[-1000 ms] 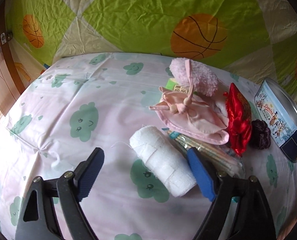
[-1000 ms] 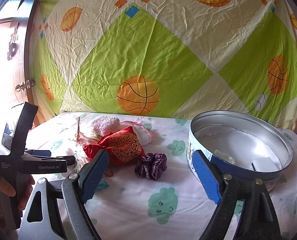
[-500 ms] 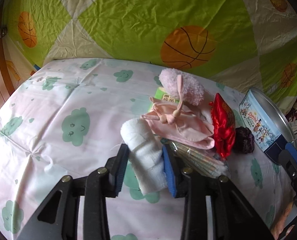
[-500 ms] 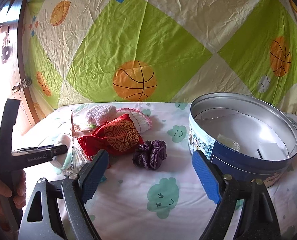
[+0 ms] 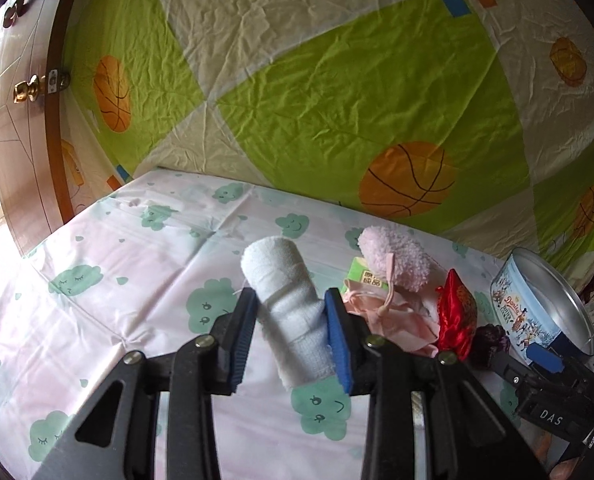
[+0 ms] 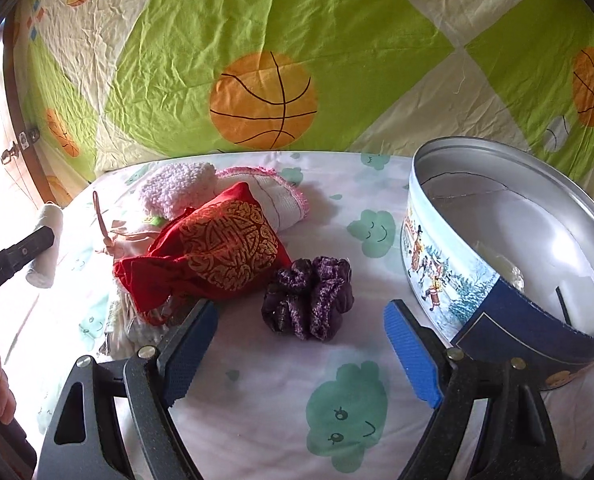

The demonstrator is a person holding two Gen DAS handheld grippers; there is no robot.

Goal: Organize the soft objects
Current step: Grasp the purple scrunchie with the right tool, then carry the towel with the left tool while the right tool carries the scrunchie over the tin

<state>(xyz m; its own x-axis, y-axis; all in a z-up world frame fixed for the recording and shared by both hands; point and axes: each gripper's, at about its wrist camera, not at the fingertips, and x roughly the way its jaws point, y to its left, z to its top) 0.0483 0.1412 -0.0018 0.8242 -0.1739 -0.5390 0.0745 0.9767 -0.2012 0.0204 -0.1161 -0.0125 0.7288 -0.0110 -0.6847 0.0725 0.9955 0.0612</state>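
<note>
Two wrist fisheyes, close, angled down, sharing red pouch [image 5: 456, 314] and tin [image 6: 509, 236]

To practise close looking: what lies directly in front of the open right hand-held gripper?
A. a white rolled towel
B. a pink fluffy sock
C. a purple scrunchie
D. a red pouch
C: the purple scrunchie lies on the sheet just ahead of the right hand-held gripper, between its spread blue pads.

At centre frame the left gripper [image 5: 290, 334] clamps a white towel roll [image 5: 285, 300], lifted off the sheet [image 5: 97, 300]. At right lie a pink puff [image 5: 405, 258], red pouch [image 5: 457, 316] and tin [image 5: 545, 312].
</note>
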